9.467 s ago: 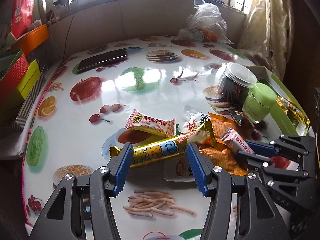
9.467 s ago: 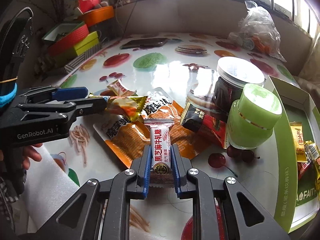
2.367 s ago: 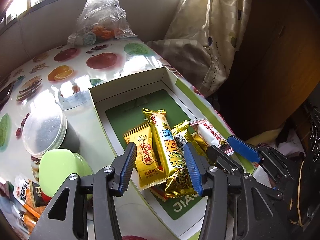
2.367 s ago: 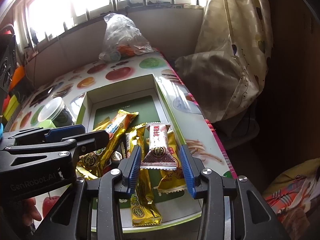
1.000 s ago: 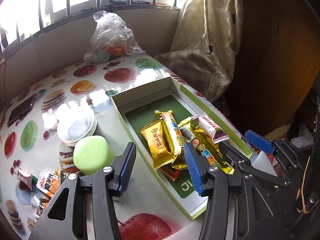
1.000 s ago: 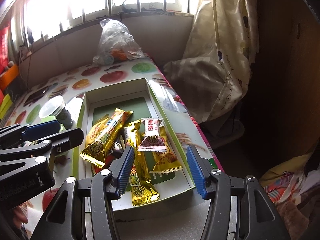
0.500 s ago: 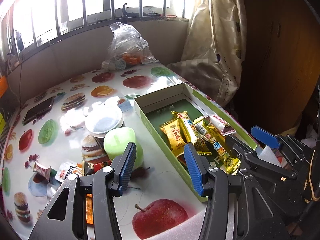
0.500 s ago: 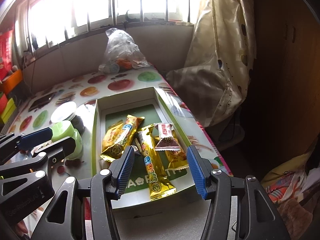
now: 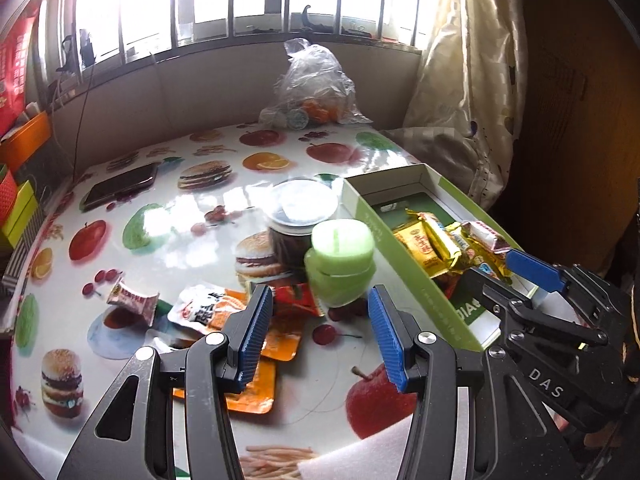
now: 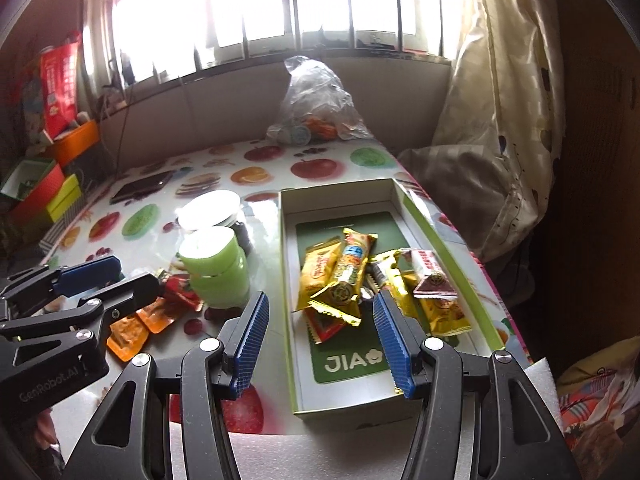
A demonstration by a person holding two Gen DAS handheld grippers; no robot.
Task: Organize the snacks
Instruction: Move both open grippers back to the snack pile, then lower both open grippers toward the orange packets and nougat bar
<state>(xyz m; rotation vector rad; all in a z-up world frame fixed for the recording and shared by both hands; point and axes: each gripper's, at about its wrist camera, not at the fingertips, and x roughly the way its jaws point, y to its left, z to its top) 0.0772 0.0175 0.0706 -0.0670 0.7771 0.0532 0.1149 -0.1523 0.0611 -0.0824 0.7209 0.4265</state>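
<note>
A shallow green-and-white box [image 10: 287,272] lies at the table's right edge with several yellow snack bars [image 10: 344,276] and a white-and-maroon candy [image 10: 430,276] in it. Loose on the table to its left are orange packets [image 9: 256,344], a red packet [image 9: 298,300] and a small white-and-red candy [image 9: 132,300]. My left gripper [image 9: 318,332] hovers open and empty above the orange packets, in front of the green jar. Above the near end of the box my right gripper [image 10: 320,340] also stands open and holds nothing. In the left wrist view the box [image 9: 380,236] is to the right.
A green jar [image 9: 340,264] and a dark jar with a white lid [image 9: 302,216] stand just left of the box. A phone [image 9: 120,190] and a clear bag [image 9: 316,88] lie at the back. Coloured boxes [image 10: 44,184] line the left edge. A curtain [image 10: 492,120] hangs on the right.
Both grippers have drawn back and swung left, away from the box. The loose packets and far table have come into the left wrist view. Both stay open and empty.
</note>
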